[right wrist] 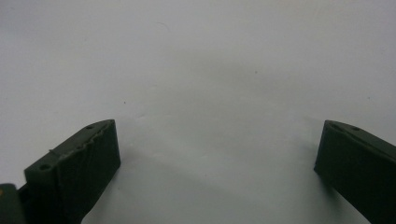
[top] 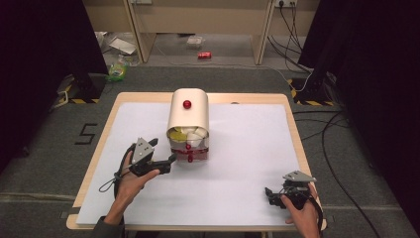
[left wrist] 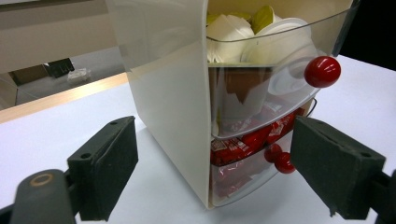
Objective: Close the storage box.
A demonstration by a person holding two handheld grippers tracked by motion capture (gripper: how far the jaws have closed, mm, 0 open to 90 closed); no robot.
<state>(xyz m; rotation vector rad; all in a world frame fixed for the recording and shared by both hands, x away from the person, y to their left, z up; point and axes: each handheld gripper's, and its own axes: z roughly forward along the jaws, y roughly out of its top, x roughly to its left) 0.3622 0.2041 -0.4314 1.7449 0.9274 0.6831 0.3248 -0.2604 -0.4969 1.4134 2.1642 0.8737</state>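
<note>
Cream dispenser box [top: 188, 118] stands upright at bench [top: 247, 163] centre, its red-knobbed drawers [left wrist: 261, 135] at 2 o'clock from the left gripper [top: 166, 161], fingers spread and empty just beside them; right gripper [top: 271, 194] open, well apart at 4 o'clock

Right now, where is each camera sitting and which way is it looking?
High view: above the person's side, looking down on the table; both forearms, left gripper, right gripper.
Left gripper view: on the left gripper, facing the box and its red knob; open jaws.
Right gripper view: on the right gripper, facing bare white tabletop; open jaws.
Shared: high and left gripper views both show the box.
</note>
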